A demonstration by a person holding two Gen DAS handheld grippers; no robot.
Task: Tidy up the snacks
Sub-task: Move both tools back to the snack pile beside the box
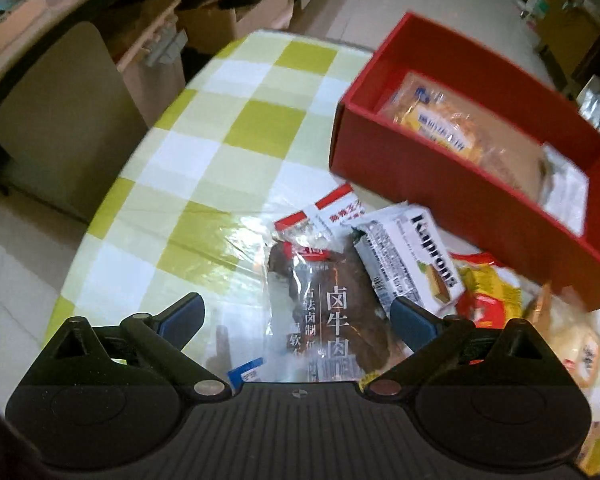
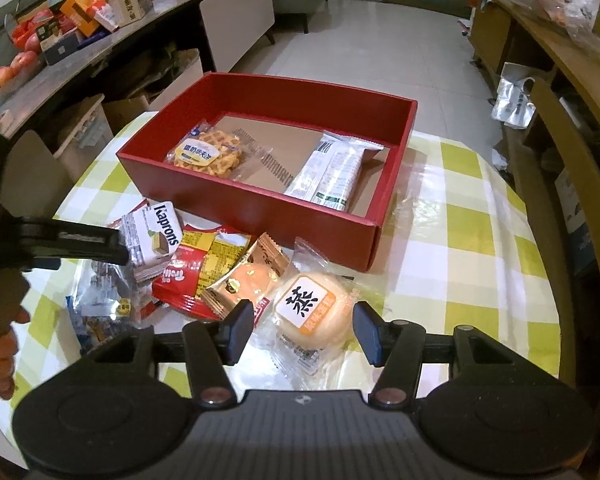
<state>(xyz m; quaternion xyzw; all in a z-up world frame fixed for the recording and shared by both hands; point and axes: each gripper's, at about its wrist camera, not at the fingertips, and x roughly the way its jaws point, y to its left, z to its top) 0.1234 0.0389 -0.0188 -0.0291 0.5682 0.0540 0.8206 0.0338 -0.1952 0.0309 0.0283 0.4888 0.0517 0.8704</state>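
Note:
A red box (image 2: 260, 206) (image 1: 440, 184) stands on the checked table and holds a waffle pack (image 2: 208, 154) and a white wafer bar (image 2: 332, 176). In front of it lies a pile of snacks. My right gripper (image 2: 303, 326) is open, its fingers either side of a round steamed-cake pack (image 2: 312, 314). My left gripper (image 1: 296, 316) is open over a dark braised-beef pack (image 1: 336, 312), beside a white Kaprons wafer pack (image 1: 412, 256) (image 2: 156, 232). A red-yellow pack (image 2: 200, 272) and an orange bun pack (image 2: 244, 276) lie between. The left gripper (image 2: 100, 244) shows in the right wrist view.
The table (image 1: 220, 168) has a green-and-white checked cover under clear plastic and a rounded edge. A beige chair (image 1: 60, 120) stands to the left, another chair (image 2: 560, 184) to the right. Cardboard boxes and a cluttered sideboard (image 2: 80, 20) lie beyond.

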